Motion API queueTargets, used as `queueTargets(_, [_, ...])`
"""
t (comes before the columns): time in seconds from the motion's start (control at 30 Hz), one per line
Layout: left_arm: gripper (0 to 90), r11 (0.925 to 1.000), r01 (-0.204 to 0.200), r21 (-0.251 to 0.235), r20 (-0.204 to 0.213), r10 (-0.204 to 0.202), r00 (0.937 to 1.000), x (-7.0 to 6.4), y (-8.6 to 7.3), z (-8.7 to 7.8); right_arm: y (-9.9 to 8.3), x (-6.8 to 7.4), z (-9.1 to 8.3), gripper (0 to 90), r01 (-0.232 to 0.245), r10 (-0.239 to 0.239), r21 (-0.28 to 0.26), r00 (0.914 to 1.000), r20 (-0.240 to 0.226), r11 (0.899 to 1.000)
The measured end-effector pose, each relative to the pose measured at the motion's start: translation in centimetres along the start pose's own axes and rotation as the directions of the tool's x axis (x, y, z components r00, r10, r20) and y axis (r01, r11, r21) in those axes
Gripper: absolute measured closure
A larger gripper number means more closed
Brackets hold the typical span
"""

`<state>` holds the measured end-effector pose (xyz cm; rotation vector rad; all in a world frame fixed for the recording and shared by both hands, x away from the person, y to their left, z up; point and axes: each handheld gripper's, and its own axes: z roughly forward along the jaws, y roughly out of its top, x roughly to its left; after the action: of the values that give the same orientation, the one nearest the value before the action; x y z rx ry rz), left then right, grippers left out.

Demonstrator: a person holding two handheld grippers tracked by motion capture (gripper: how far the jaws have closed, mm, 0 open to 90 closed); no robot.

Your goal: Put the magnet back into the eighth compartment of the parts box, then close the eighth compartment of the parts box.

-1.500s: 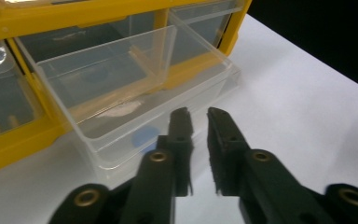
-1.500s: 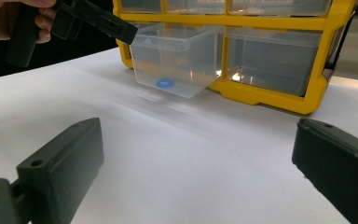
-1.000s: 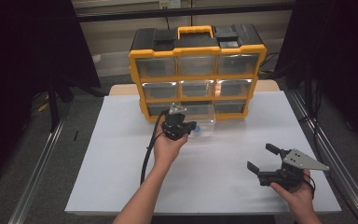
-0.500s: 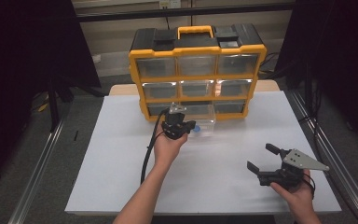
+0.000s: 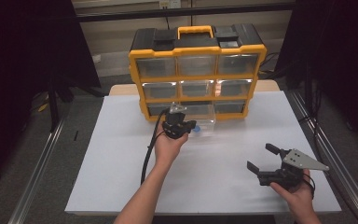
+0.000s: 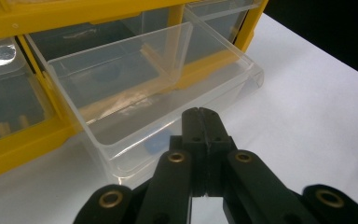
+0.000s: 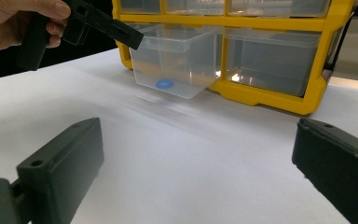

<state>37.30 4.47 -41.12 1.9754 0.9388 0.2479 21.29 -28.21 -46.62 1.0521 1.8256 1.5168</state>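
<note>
Yellow organizer [image 5: 196,74] at upper centre of the high view, on the white table [image 5: 121,163]. Its clear middle-bottom drawer [image 6: 149,93] stands pulled out, a small blue piece [image 7: 164,84] on its floor. Left gripper [image 5: 181,127], jaws pressed together on nothing, sits at the drawer's front lip. Right gripper [image 5: 263,158] at lower right, jaws wide, idle. We judge the drawer step in hand; next, push it in or reach for the piece.

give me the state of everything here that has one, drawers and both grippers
bottom middle drawer: pulled out, small blue item inside
other drawers: pushed in
left gripper: jaws shut, at the pulled-out drawer's front edge
right gripper: jaws open, holding nothing, above the white table
</note>
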Motion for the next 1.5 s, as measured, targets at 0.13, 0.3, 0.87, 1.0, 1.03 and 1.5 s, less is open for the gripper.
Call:
queueTargets(0.13, [90.0, 1.0000, -0.002, 0.004, -0.006, 0.002, 1.0000, -0.03, 0.03, -0.03, 0.02, -0.09, -0.07, 1.7, 0.006, -0.006, -0.006, 1.0000, 0.001, 1.000])
queueTargets(0.3, [90.0, 1.0000, -0.003, -0.001, -0.004, 0.003, 1.0000, -0.06, 0.03, -0.01, 0.04, -0.08, -0.15, 1.6, 0.005, -0.005, -0.007, 1.0000, 0.001, 1.000])
queueTargets(0.87, [90.0, 0.9999, 0.006, -0.011, -0.015, -0.006, 0.9999, 0.06, 0.15, 0.12, 0.03, -0.10, -0.09, 1.7, 0.005, -0.005, -0.007, 1.0000, 0.000, 1.000])
queueTargets(1.0, [90.0, 0.9999, 0.006, -0.015, -0.015, -0.006, 0.9999, 0.06, 0.15, 0.15, 0.03, -0.11, -0.11, 1.6, 0.003, -0.003, -0.007, 1.0000, 0.001, 1.000])
queueTargets(1.03, [90.0, 0.9999, 0.003, -0.014, -0.019, -0.003, 0.9998, 0.08, 0.15, 0.15, 0.03, -0.12, -0.11, 1.7, 0.003, -0.003, -0.007, 1.0000, 0.002, 1.000])
queueTargets(1.5, [90.0, 0.9998, 0.002, -0.021, -0.023, -0.003, 0.9997, 0.00, 0.19, 0.67, 0.04, -0.10, -0.13, 1.7, 0.001, -0.001, -0.006, 1.0000, -0.001, 1.000])
